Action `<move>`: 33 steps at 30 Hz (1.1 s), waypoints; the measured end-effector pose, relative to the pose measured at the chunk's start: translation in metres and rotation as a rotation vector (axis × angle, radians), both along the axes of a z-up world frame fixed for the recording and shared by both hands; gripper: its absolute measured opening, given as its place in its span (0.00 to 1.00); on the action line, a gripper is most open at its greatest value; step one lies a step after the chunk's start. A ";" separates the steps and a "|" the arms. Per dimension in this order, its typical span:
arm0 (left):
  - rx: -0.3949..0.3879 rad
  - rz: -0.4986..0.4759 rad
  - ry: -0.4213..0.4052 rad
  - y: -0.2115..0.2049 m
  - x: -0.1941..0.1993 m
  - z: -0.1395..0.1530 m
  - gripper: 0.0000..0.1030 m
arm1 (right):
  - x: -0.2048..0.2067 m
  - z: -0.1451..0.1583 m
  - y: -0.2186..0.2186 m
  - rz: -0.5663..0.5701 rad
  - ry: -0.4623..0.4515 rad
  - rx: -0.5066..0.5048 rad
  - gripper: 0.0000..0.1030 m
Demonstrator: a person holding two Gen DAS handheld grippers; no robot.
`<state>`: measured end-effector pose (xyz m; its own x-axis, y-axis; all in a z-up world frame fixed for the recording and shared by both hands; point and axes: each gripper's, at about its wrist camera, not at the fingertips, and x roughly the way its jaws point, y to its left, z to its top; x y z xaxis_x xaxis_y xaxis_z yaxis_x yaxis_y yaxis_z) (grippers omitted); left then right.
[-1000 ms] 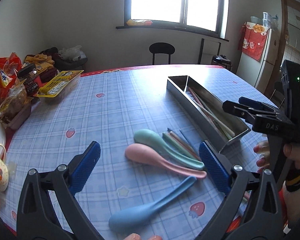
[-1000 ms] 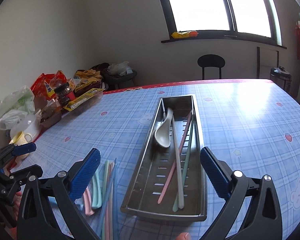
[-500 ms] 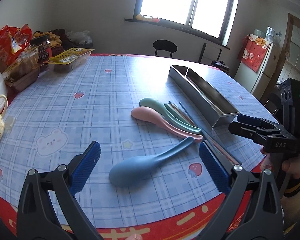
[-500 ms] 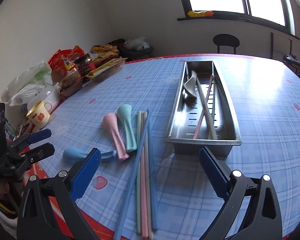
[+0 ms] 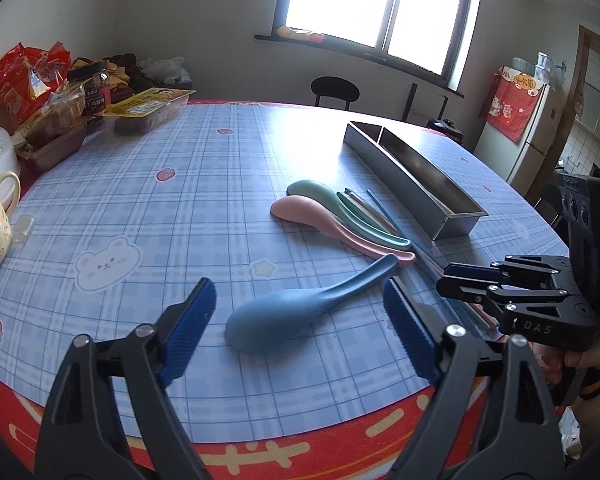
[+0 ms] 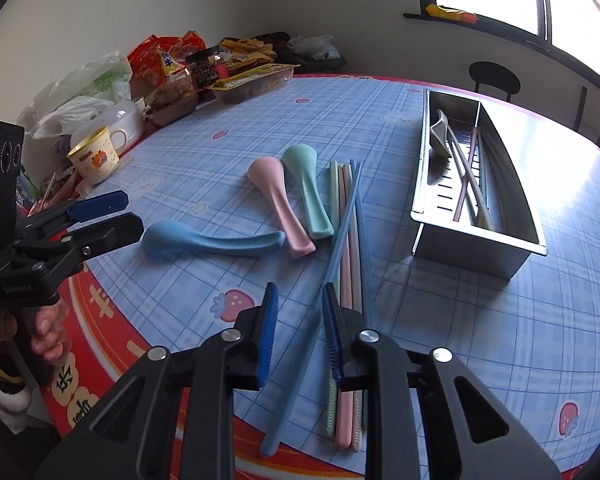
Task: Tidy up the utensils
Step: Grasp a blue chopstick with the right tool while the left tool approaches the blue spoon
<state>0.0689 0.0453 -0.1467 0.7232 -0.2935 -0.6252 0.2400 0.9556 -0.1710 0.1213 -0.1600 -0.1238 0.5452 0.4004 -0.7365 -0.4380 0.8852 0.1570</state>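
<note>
Three spoons point(image 5: 332, 216): blue, pink, green | left tongs point(image 5: 298, 322) wide, closing, empty | right tongs point(image 6: 300, 330) narrowing around blue chopstick point(image 6: 320, 300)

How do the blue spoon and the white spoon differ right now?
Place: the blue spoon lies loose on the tablecloth; the white spoon is already in the steel tray.
Pose: the blue spoon lies flat, bowl down; the white spoon leans tilted against the tray wall.
Neighbours: the blue spoon sits between the left gripper's closing jaws, untouched; the white spoon lies among chopsticks.
Shared: the same soup-spoon shape.
</note>
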 end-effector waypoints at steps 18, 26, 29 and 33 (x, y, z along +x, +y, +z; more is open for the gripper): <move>-0.033 -0.041 0.049 -0.001 0.005 -0.008 0.65 | 0.009 -0.010 0.005 -0.018 0.038 -0.049 0.14; -0.024 -0.048 0.068 -0.003 0.007 -0.010 0.65 | 0.013 -0.011 0.000 -0.040 0.048 -0.026 0.06; -0.026 -0.059 0.075 -0.003 0.009 -0.011 0.65 | 0.014 -0.011 -0.004 -0.041 0.057 -0.006 0.06; -0.024 -0.097 0.089 0.001 0.014 -0.004 0.64 | 0.014 -0.011 -0.005 -0.041 0.058 -0.002 0.06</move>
<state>0.0833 0.0460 -0.1505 0.6330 -0.3747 -0.6774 0.3138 0.9241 -0.2179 0.1356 -0.1649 -0.1349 0.5171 0.3775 -0.7682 -0.3915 0.9024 0.1799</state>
